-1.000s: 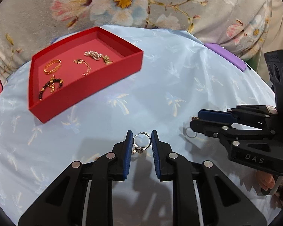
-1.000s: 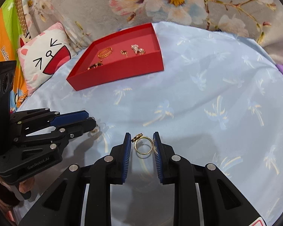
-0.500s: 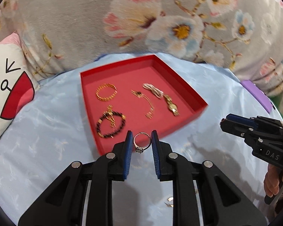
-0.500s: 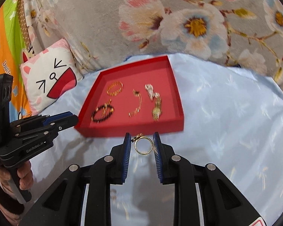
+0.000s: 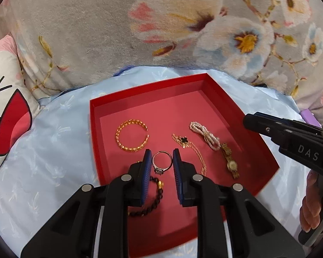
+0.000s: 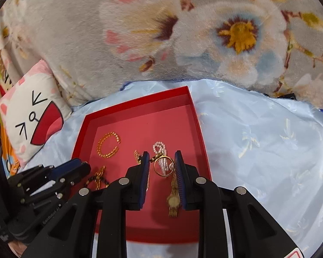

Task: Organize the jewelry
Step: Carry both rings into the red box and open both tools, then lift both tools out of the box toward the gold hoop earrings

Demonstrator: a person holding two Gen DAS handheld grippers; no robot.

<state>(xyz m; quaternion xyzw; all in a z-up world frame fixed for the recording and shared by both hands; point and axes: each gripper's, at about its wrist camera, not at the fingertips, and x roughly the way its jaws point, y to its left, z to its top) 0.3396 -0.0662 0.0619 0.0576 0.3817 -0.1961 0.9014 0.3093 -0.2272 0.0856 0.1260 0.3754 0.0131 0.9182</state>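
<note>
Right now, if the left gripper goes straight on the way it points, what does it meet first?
Probably the red tray floor, near the gold bangle. The left gripper holds a silver ring above it; depth is unclear.

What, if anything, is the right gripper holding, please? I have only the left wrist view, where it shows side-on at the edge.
Observer: In the right wrist view, the right gripper is shut on a gold ring, with a pad on each side of it.
Operator: Thank you. Is it over the tray?
Observer: It appears so. The ring shows in front of the pearl strand and the gold watch, which lie inside the red tray.
Operator: Is the ring a plain band?
Observer: No, it carries a small ornament at its upper left, next to the left pad.
</note>
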